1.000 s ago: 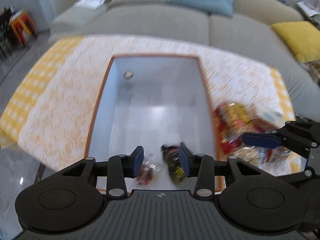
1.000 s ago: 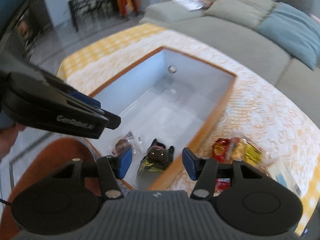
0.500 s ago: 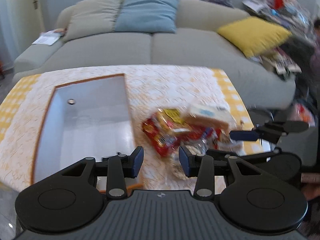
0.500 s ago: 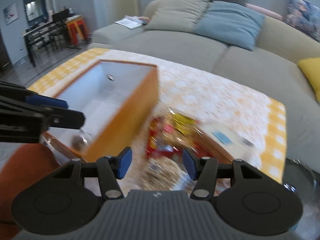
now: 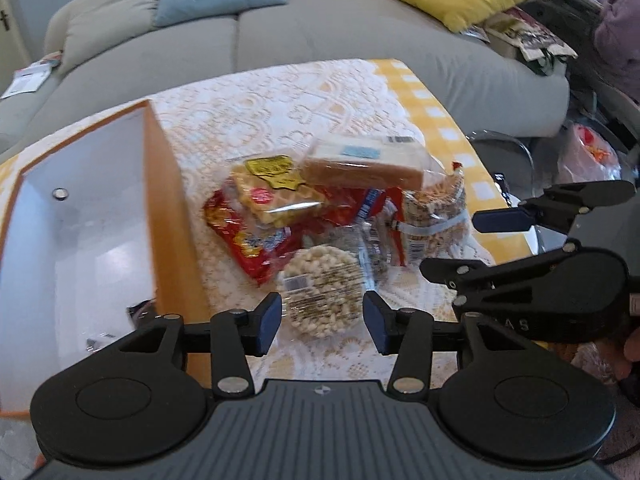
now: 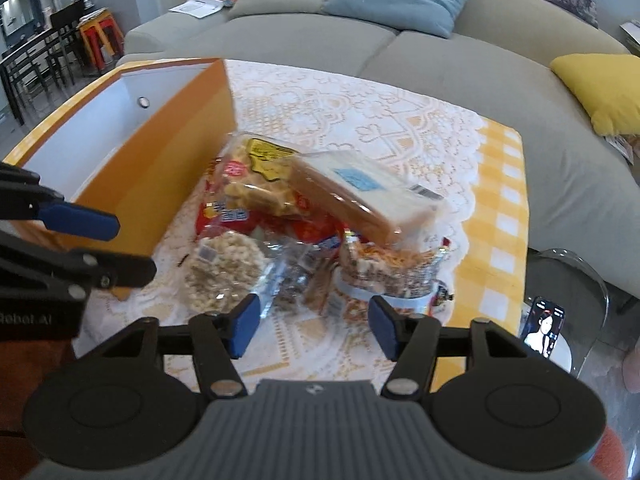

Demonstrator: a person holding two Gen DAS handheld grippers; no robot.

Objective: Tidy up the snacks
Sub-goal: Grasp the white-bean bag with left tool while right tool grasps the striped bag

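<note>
A heap of snacks lies on the lace cloth to the right of an orange box [image 5: 172, 200] [image 6: 160, 168] with a white inside. On top are a wrapped bread loaf [image 5: 360, 168] [image 6: 360, 196] and a waffle pack [image 5: 272, 196] [image 6: 256, 172], over a red bag [image 5: 248, 240]. My left gripper [image 5: 323, 322] hovers over a round rice cake pack [image 5: 320, 292] [image 6: 224, 272], its jaws opening, nothing pressed. My right gripper [image 6: 315, 326] hangs above clear small packets [image 6: 296, 280], beside a banded nut mix pack [image 6: 392, 276]; its jaws are opening and hold nothing.
Two small wrapped snacks [image 5: 140, 308] lie in the box's near corner. A grey sofa [image 6: 304, 36] with cushions runs behind the table. A phone [image 6: 544, 326] rests on a clear stool at the right. A person in purple [image 5: 616, 28] sits at the far right.
Both grippers swung from above the box to the right and down, over the snack heap. Their jaws stand a little wider than before.
</note>
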